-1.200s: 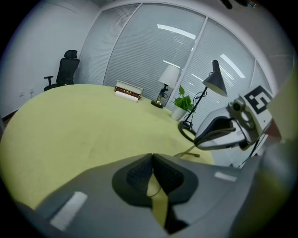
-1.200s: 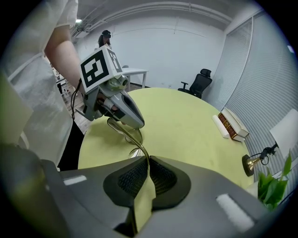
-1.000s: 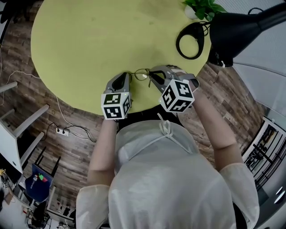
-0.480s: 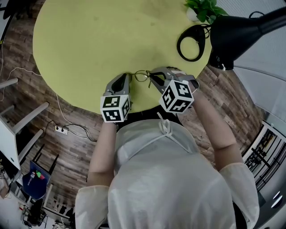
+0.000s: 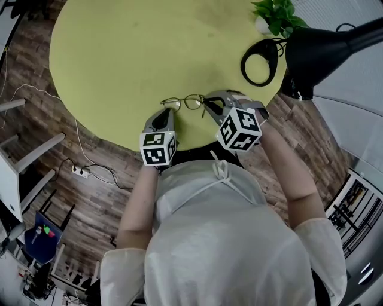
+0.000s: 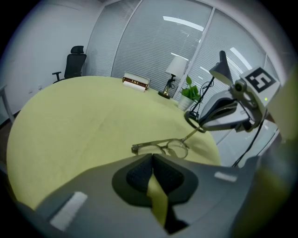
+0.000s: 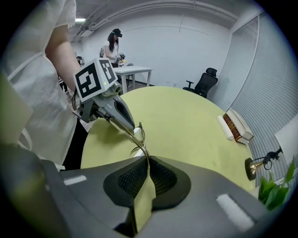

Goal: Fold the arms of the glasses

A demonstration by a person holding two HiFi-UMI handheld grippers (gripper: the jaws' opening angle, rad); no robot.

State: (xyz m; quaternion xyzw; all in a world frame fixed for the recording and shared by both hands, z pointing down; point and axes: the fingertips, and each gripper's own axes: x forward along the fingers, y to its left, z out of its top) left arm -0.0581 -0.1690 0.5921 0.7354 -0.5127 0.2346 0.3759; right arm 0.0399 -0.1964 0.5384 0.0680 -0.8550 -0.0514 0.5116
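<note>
the right gripper has its two pads closed tight on the thin metal arm of the glasses. the arm leaves the fingertips and bends forward to the lenses, which sit just ahead of the tips and a little to their left. the left gripper has its pads together, with nothing held between them. the glasses lie just in front of its tips, apart from them, and the far arm rises to the right into the other gripper. in the head view the glasses are between the two sets of fingertips: the left gripper is just beside their left end and the right gripper is on their right end. i cannot tell whether the frame touches the yellow-green table below it.

for writing, each marker cube carries only black and white square patterns. i can read no brand on the glasses. far beyond the fingers some books lie on the table, and the print on the spine is too small to read. farther to the right of the right gripper stand a black lamp and a green plant.
</note>
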